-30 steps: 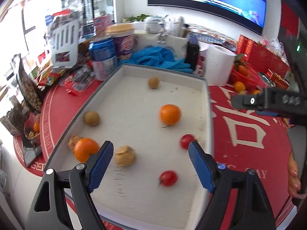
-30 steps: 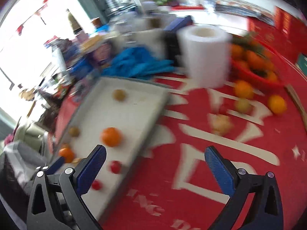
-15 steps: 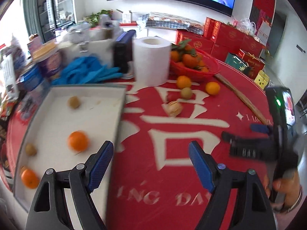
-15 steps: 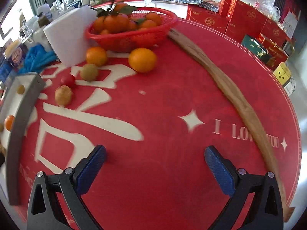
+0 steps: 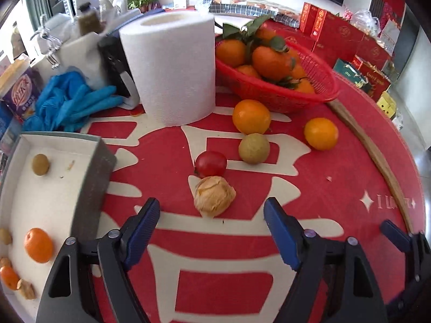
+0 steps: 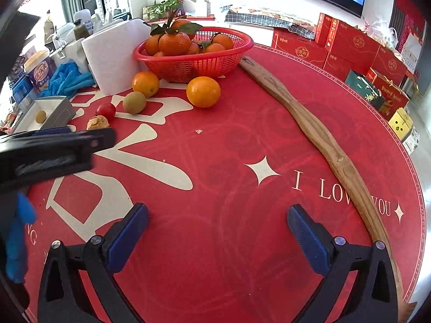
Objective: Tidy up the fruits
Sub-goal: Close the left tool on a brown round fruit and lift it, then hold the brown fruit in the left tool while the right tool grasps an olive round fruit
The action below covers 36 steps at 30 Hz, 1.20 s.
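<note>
Your left gripper [image 5: 211, 224] hangs over the red tablecloth [image 5: 215, 282] with its jaws wide; they have just been closing a little, and nothing sits between them. Just beyond its fingertips lies a papery, tan husked fruit [image 5: 214, 199], touching nothing but the cloth. Right behind that is a small red tomato [image 5: 210, 163], then a greenish-brown round fruit [image 5: 253, 148], with an orange [image 5: 251, 116] behind it and a second orange [image 5: 320, 133] off to the right. The red basket [image 5: 293, 91] of leafy tangerines stands at the back, beside a white paper roll [image 5: 169, 67]. To your left is the grey-walled tray [image 5: 94, 185], already holding an orange, a small greenish fruit and a few more pieces along its near edge. Your right gripper [image 6: 218, 232] is also wide and empty, poised above bare cloth well apart from the fruit, with a long wooden stick [image 6: 309, 129] running past on its right. Blue gloves [image 5: 72, 102] lie crumpled behind the tray.
</note>
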Each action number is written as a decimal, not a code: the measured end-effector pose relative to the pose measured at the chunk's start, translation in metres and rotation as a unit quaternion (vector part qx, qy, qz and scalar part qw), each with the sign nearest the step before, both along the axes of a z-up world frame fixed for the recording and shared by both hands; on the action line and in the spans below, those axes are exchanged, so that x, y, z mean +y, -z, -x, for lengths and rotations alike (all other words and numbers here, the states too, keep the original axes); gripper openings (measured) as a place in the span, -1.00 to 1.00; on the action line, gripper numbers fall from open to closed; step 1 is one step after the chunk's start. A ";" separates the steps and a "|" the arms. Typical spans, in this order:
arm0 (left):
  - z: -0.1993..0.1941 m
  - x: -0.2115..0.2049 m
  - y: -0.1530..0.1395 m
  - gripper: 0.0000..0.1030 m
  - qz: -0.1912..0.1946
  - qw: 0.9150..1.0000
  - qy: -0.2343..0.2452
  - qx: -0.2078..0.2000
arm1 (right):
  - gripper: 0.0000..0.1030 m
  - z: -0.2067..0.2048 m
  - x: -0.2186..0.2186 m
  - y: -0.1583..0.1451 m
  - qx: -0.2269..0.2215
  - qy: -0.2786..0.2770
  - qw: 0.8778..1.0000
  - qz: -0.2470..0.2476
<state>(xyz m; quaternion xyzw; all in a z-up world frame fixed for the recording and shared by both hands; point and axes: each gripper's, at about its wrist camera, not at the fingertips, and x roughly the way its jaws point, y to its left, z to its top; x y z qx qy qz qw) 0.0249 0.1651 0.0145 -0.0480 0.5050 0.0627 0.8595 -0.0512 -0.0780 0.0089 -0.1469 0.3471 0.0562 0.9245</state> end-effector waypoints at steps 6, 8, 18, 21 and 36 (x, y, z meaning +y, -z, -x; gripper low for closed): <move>0.001 0.001 -0.001 -0.04 -0.009 1.000 0.001 -0.018 | 1.00 -0.001 0.000 0.000 0.000 0.000 1.000 0.001; 0.003 0.003 -0.003 -0.46 -0.011 1.000 0.003 -0.021 | 1.00 0.000 -0.001 0.001 0.002 -0.001 1.000 0.001; 0.071 0.015 -0.002 -0.46 -0.024 0.999 0.001 -0.040 | 1.00 -0.027 0.015 -0.006 0.019 0.008 1.000 -0.002; 0.090 0.018 -0.002 -0.46 -0.030 0.998 -0.001 -0.047 | 1.00 -0.040 0.027 -0.012 0.019 0.004 0.999 -0.031; 0.108 0.022 0.000 -0.44 -0.027 0.998 -0.006 -0.063 | -0.01 -0.078 0.088 -0.024 0.032 0.006 0.989 -0.143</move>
